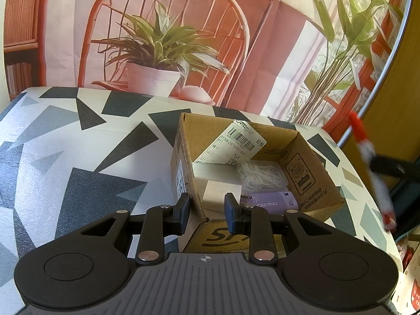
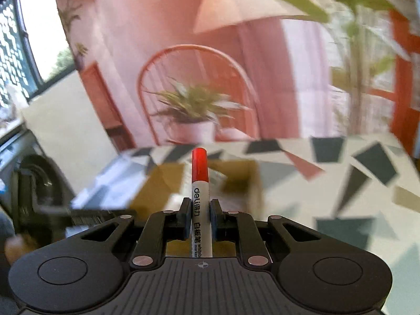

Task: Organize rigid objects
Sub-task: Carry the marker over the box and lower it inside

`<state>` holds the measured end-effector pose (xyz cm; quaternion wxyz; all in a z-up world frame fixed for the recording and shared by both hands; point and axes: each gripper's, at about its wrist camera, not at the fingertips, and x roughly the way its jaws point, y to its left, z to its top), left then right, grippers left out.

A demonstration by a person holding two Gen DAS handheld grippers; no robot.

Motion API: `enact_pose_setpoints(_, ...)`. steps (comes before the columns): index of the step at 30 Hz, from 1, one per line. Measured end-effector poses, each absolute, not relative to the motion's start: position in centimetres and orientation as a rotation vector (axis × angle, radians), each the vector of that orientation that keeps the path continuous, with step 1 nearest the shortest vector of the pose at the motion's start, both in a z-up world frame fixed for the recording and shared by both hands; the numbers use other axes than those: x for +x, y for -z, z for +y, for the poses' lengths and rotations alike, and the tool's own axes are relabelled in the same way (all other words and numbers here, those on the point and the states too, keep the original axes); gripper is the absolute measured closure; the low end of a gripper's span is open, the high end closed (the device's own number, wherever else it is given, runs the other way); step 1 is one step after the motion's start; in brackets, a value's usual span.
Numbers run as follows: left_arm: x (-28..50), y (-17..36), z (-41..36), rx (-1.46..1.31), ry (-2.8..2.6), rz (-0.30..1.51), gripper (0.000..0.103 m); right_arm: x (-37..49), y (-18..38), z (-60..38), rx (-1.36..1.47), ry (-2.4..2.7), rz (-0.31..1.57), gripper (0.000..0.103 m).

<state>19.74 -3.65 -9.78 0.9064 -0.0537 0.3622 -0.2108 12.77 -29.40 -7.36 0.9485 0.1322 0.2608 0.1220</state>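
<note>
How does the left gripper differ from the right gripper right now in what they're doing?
The left gripper is open and holds nothing, while the right gripper is shut on a red-capped whiteboard marker. The left gripper's fingers straddle the near wall of the cardboard box; the right gripper is off to the box's side, clear of it. Both are black with the same two-finger build.

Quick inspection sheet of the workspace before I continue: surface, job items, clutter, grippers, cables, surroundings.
Surface: table under a geometric grey, black and white cover.
Job's things: open cardboard box holding a purple device, white boxes, a clear plastic case and a loose shipping label; red-capped whiteboard marker in the air.
Clutter: nothing seen.
Grippers: left gripper straddles the box's near-left wall, fingers apart; right gripper clamps the marker.
Cables: nothing seen.
Surroundings: printed backdrop showing chair and plant; window, blurred, at left of the right wrist view.
</note>
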Motion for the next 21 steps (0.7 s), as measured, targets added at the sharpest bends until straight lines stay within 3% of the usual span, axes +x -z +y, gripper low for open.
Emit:
enact_pose_setpoints(9, 19.8, 9.7, -3.6, -0.111, 0.439, 0.747, 0.073, 22.9, 9.5, -23.3, 0.181, -0.287, 0.613, 0.089)
enact_pose_setpoints(21, 19.9, 9.8, -3.7, -0.116, 0.440, 0.746, 0.073, 25.5, 13.9, -21.2, 0.073, -0.209, 0.756, 0.089)
